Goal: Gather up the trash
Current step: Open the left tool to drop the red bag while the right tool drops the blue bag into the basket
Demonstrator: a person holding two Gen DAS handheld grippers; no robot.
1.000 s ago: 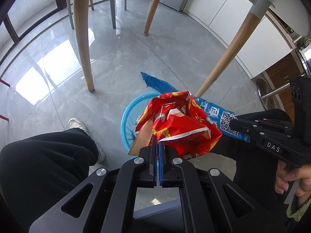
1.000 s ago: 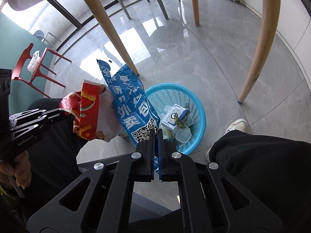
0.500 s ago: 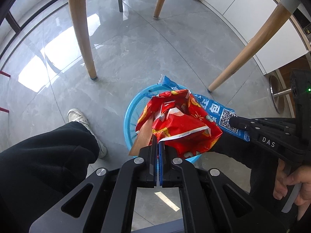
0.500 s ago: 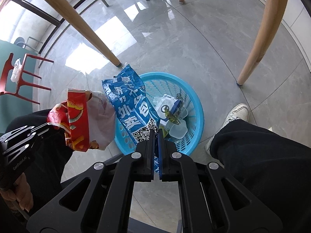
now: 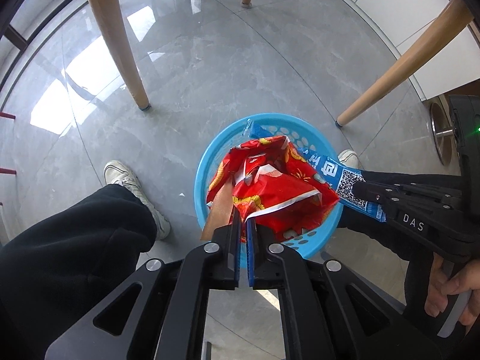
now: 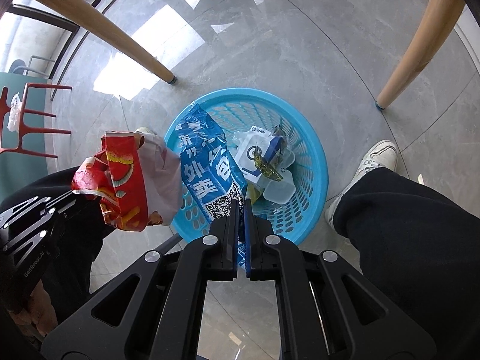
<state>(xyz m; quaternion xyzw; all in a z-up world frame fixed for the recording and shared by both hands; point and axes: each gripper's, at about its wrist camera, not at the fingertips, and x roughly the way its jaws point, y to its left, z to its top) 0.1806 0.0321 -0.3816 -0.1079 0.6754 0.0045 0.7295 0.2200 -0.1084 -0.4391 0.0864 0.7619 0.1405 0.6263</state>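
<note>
Left gripper [image 5: 243, 231] pointing almost straight down, jaws just beginning to part, the crumpled red snack bag [image 5: 270, 186] still caught by its lower edge between the pads. Directly beyond the fingertips — the blue basket [image 5: 201, 180], its rim ringing the bag on all sides in the left wrist view. So, for the coming move, straight ahead along the fingers and nothing sideways: probably a plain drop once the jaws clear the foil.

Right gripper [image 6: 241, 210] tilted steeply downward, clamped tight on the corner of the blue delivery bag [image 6: 207, 162] near its printed code. Long axis of that bag running away from the fingertips and a little to the left, upper end leaning over the near-left rim of the basket [image 6: 312, 156]. Basket opening ahead and slightly right of the tips; inside it, a white-and-blue carton [image 6: 258, 156], a clear plastic cup [image 6: 279, 190] and a small dark wrapper [image 6: 267, 165].

Seen from the right wrist, red bag hanging left of the blue one, partly outside the rim line — hard to say whether that is only the viewing angle. Left hand judged nearer to release; risk of light foil drifting onto the grey floor [image 5: 210, 75] instead of falling in.
</note>
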